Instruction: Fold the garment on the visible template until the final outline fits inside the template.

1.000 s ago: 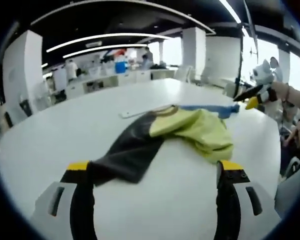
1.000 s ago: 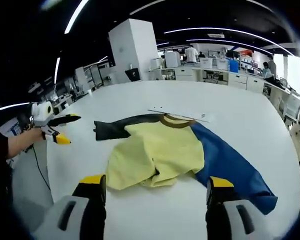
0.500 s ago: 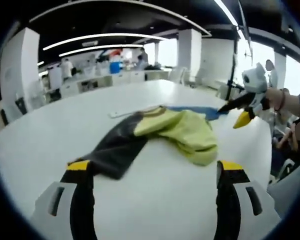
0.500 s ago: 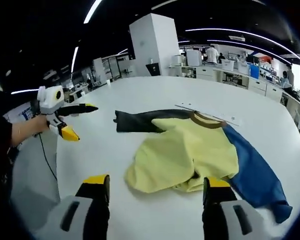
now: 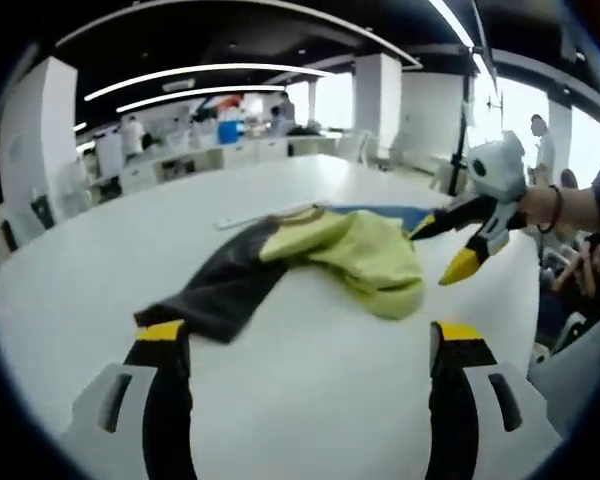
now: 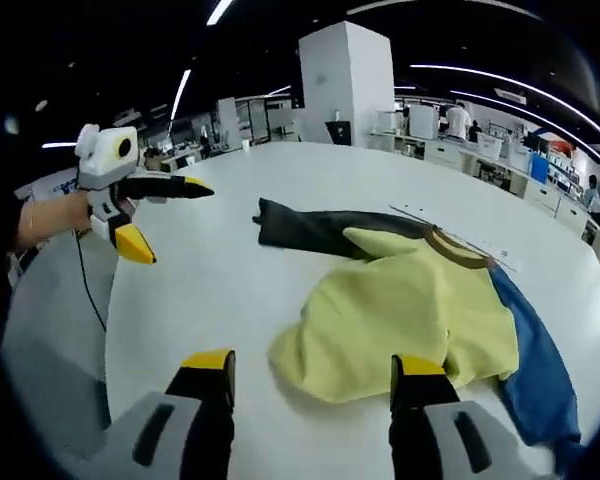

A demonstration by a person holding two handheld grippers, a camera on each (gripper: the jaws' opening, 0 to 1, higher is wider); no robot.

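Note:
A shirt lies crumpled on the white table (image 5: 310,400). Its yellow body (image 5: 365,255) is bunched up in the middle. A black sleeve (image 5: 215,290) stretches toward my left gripper (image 5: 308,335), which is open and empty just short of the cuff. A blue sleeve (image 5: 390,213) shows behind the yellow. My right gripper (image 5: 432,258) hovers open beside the yellow hem. In the right gripper view, the yellow body (image 6: 400,310) sits just past my open right gripper (image 6: 312,365), with the black sleeve (image 6: 310,230) beyond, the blue sleeve (image 6: 535,360) at right, and the left gripper (image 6: 180,224) open at left.
A thin white strip (image 6: 480,250) lies on the table (image 6: 210,290) past the brown collar (image 6: 460,250). The table's curved edge (image 6: 105,330) runs close at left. A white pillar (image 6: 345,85), desks and people stand far behind.
Both grippers have closed in on the shirt: the right one toward the yellow hem, the left one toward the black cuff. Both stay open. The shirt itself lies as before.

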